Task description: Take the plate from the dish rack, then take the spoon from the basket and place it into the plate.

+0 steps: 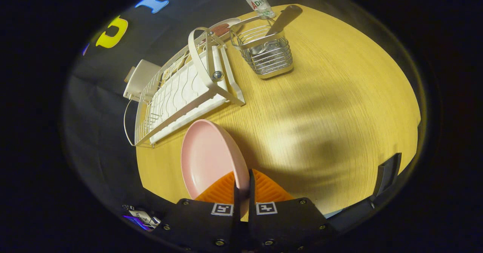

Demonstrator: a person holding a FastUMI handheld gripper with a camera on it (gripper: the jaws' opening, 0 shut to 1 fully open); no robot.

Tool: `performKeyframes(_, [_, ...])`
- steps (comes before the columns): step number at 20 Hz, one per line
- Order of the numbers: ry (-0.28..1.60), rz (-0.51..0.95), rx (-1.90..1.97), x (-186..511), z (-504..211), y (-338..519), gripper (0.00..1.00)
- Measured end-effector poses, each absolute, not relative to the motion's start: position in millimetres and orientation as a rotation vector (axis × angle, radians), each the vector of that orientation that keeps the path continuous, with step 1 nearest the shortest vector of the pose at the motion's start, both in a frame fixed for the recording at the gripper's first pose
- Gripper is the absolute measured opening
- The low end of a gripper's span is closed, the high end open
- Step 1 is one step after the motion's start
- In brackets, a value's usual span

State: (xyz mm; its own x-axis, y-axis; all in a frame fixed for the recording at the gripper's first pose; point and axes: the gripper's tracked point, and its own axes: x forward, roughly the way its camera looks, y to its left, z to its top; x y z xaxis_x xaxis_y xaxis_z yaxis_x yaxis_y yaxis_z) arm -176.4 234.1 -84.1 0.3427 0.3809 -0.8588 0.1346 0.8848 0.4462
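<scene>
Warm, dim light falls on the table point(339, 94), a soft shadow pooling just ahead of the gripper point(241, 187); fisheye bends the far things.

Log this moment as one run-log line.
gripper: shut on pink plate rim | plate: out of dish rack, held above table | spoon: in wire basket | next: set plate down

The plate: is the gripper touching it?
Touching. Gripper view: the gripper fingers pinch the pink plate rim between them, held over the table.
</scene>
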Motion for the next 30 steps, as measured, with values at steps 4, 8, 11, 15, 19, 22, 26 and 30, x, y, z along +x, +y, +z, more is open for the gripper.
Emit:
performKeyframes(4, [1.176, 0.203, 0.511, -169, -96, 235, 0.15])
performKeyframes(8, [1.004, 0.228, 0.463, -156, -67, 216, 0.47])
performKeyframes(11, [0.709, 0.212, 0.24, -136, -33, 179, 0.53])
performKeyframes(15, [0.48, 0.173, 0.101, -126, -8, 146, 0.53])
performKeyframes(19, [0.265, 0.128, 0.066, -112, 14, 121, 0.53])
performKeyframes(22, [0.163, 0.113, 0.027, -93, 16, 109, 0.52])
performKeyframes(26, [0.105, 0.136, 0.06, -56, 7, 111, 0.52])
performKeyframes(30, [0.058, 0.148, 0.103, -22, 5, 120, 0.52])
